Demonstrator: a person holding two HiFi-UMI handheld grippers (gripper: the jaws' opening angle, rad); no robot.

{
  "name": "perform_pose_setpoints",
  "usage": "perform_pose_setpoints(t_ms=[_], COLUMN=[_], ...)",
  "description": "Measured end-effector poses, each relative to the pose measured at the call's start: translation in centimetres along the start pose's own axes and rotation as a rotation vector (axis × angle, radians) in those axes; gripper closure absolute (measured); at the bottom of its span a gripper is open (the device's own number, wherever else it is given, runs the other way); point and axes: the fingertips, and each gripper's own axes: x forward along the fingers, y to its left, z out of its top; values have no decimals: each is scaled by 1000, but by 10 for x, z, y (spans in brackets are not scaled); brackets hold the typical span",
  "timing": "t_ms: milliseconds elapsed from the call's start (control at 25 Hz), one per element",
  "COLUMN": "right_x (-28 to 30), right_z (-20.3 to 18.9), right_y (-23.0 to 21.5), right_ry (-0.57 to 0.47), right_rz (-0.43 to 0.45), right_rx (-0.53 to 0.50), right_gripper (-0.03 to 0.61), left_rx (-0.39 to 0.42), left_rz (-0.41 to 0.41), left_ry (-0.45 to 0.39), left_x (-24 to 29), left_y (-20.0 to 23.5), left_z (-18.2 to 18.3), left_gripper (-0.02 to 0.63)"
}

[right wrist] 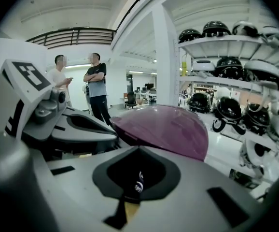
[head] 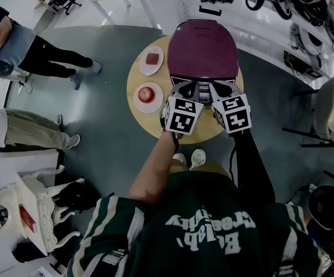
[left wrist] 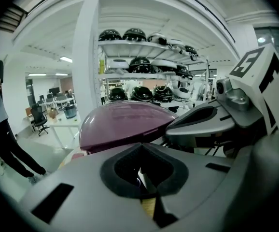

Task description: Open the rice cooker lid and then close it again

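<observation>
A rice cooker with a purple domed lid (head: 203,49) stands on a small round wooden table (head: 145,124). The lid looks down; whether it is latched I cannot tell. Both grippers sit side by side at the cooker's front edge. My left gripper (head: 185,89) is shut with nothing in it, and my right gripper (head: 221,89) is shut too. In the left gripper view the lid (left wrist: 122,122) rises just past the closed left gripper (left wrist: 142,146), with the right gripper (left wrist: 212,122) beside it. The right gripper view shows the lid (right wrist: 166,127) beyond the closed right gripper (right wrist: 139,151).
Two white plates with red food lie left of the cooker, one further back (head: 151,60), one nearer (head: 148,96). People sit at the left (head: 22,45). A chair (head: 329,111) stands to the right. Shelves of helmets (left wrist: 144,64) are behind.
</observation>
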Motion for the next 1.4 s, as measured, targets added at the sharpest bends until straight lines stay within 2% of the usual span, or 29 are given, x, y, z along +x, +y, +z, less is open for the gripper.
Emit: perform_pose_setpoints(t_ms=[240,880,1400], right_x=[-2,-2,-1], right_z=[-1,1,0], right_y=[-1,2,2], right_ry=[-32,-53,-92], right_rz=[0,-33,-1], right_rx=[47,37,73], right_gripper=[575,575,574], left_rx=[-23,-13,-10], left_rz=[-2,9,24], left_ry=[-14,-34,-63], left_x=[-2,-4,-3], left_y=[-2,1,2], left_z=[-1,-4,-3], left_gripper=[615,615,615])
